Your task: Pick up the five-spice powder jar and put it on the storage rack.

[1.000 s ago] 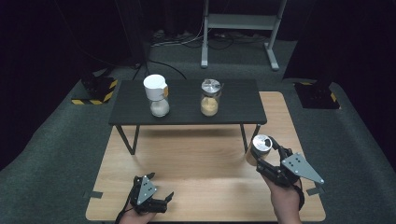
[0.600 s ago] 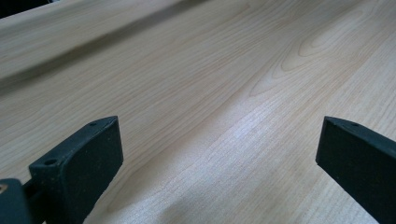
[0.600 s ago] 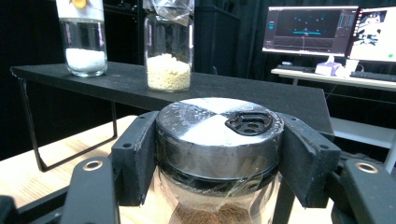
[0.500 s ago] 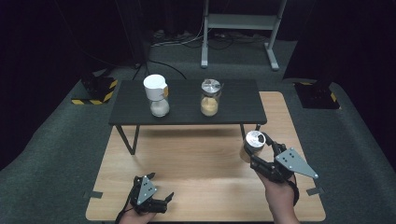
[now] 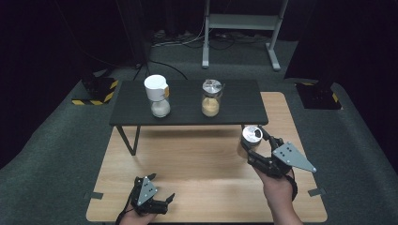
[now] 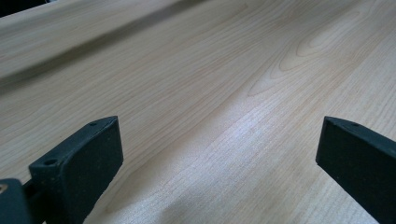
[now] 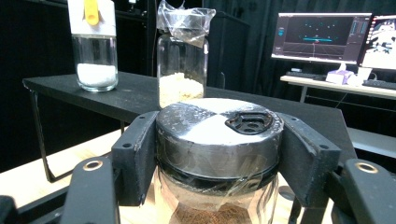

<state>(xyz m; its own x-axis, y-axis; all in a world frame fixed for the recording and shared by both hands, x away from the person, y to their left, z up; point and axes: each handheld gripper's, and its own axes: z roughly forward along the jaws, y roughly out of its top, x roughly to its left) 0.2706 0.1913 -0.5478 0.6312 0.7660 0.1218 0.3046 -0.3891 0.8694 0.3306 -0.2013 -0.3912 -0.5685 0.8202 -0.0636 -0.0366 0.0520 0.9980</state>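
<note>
My right gripper (image 5: 250, 147) is shut on a glass jar with a silver metal lid (image 5: 251, 138), held above the wooden board (image 5: 197, 187) just in front of the black bench. In the right gripper view the jaws clamp the jar's lid (image 7: 219, 130) from both sides, and brown contents show below. My left gripper (image 5: 164, 192) rests low over the board's near left, open, with bare wood between its fingers (image 6: 79, 158).
A low black bench (image 5: 234, 112) stands at the board's far edge. It carries a white-capped jar of white powder (image 5: 158, 96) and a foil-topped jar of tan grains (image 5: 211, 98). Grey carpet surrounds the board. A monitor (image 7: 320, 35) shows beyond the bench.
The right gripper has carried the silver-lidded jar leftward and slightly toward the bench. The left gripper has stayed put.
</note>
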